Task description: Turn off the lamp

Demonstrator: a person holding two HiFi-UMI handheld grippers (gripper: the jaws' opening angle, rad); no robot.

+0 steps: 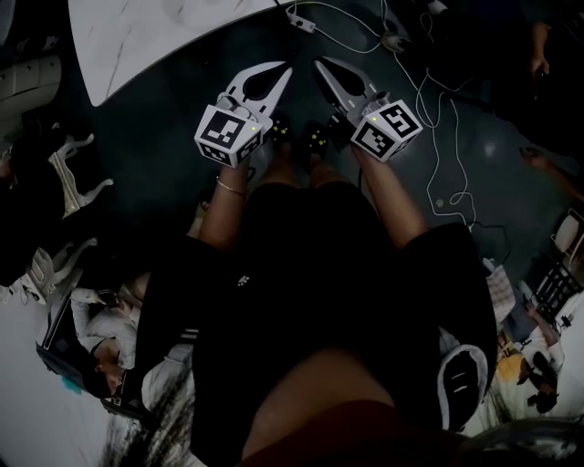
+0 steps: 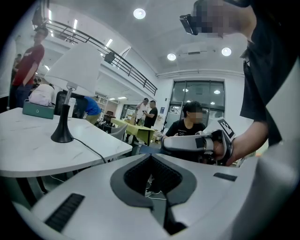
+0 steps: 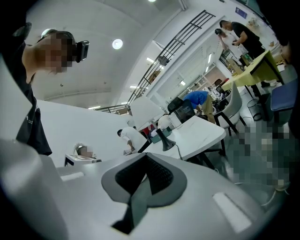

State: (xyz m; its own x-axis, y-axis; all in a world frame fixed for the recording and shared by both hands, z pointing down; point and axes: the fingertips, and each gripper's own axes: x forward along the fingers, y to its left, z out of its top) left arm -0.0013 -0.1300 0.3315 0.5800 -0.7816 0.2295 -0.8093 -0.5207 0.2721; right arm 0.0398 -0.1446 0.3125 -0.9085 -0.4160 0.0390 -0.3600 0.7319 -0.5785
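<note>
The left gripper [image 2: 151,157] and right gripper [image 3: 146,155] have empty jaws pressed together, the lamp [image 2: 69,98] well ahead on the table [image 2: 28,140].

white marble table [image 2: 28,140] on dark floor [image 1: 155,173], round ceiling lights [image 2: 139,13] lit.

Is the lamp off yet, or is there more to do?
Done: unclear. The lamp shows no clear glow in its shade, so it may be off already. In hand: nothing. The left gripper and right gripper are shut, empty and away from the table. Left: if it is on, switching it off.
</note>
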